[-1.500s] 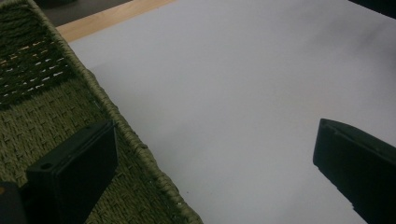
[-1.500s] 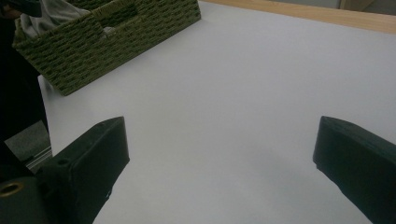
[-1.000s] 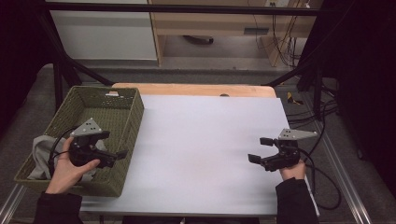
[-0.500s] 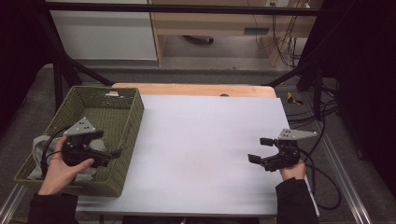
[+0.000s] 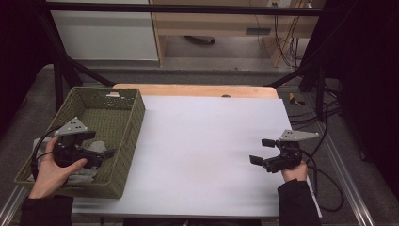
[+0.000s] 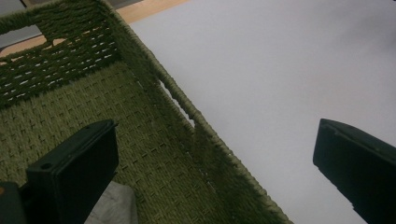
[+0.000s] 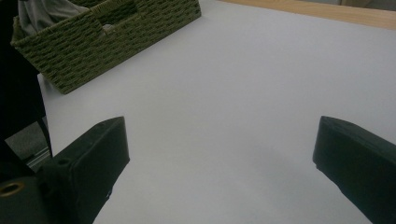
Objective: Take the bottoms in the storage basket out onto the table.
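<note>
We've got the left tongs gaping over the grey cloth in the green basket, near end. Cloth looks soft, light, floppy — we'd pinch a raised fold. Right tongs open too, idle over the table.

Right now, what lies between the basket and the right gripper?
Nothing: in the high view, only bare white table runs from the basket to the right gripper.
</note>
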